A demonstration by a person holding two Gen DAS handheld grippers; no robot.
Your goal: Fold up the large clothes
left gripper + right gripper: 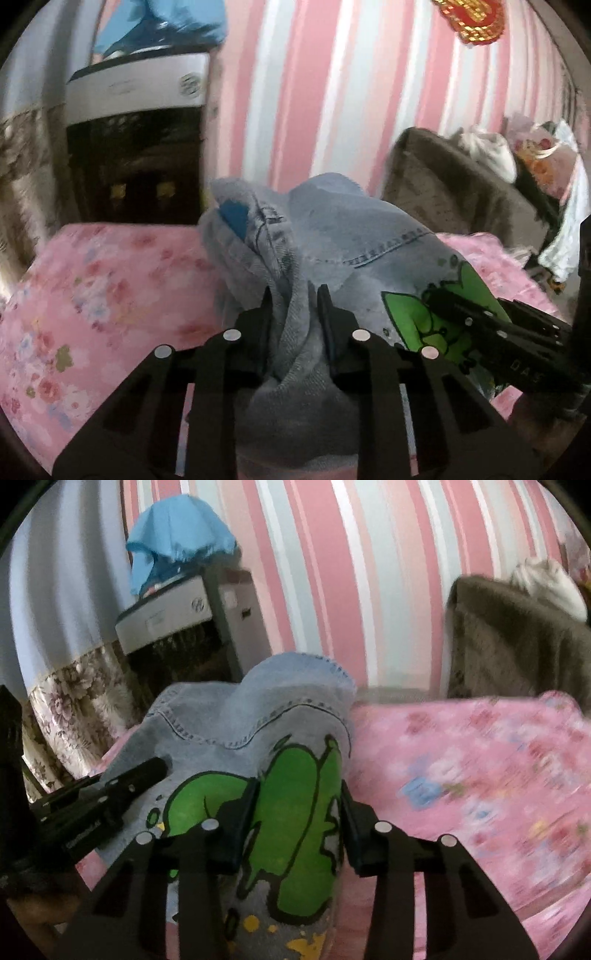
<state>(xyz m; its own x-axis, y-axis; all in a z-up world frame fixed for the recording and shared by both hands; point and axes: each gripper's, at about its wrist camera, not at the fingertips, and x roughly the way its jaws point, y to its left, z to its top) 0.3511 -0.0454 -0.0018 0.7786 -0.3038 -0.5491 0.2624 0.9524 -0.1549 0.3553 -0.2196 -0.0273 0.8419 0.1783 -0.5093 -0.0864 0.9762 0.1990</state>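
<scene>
A light blue denim garment (351, 229) (229, 716) with a green cartoon print (303, 812) is lifted in a bunch over a bed with a pink floral sheet (92, 295) (480, 757). My left gripper (295, 291) is shut on a gathered fold of the plain denim. My right gripper (299, 784) is shut on the printed part, which bulges between its fingers. Each gripper shows in the other's view: the right gripper (480, 314) lies on the green print, and the left gripper (129, 782) sits at the garment's left edge. The garment's lower part is hidden below both grippers.
A pink and white striped wall (332, 572) runs behind the bed. A white appliance (136, 85) with a blue cloth (177, 542) on top stands at the left, beside a floral curtain (66, 701). A brown blanket (443, 184) (509, 646) is piled at the right.
</scene>
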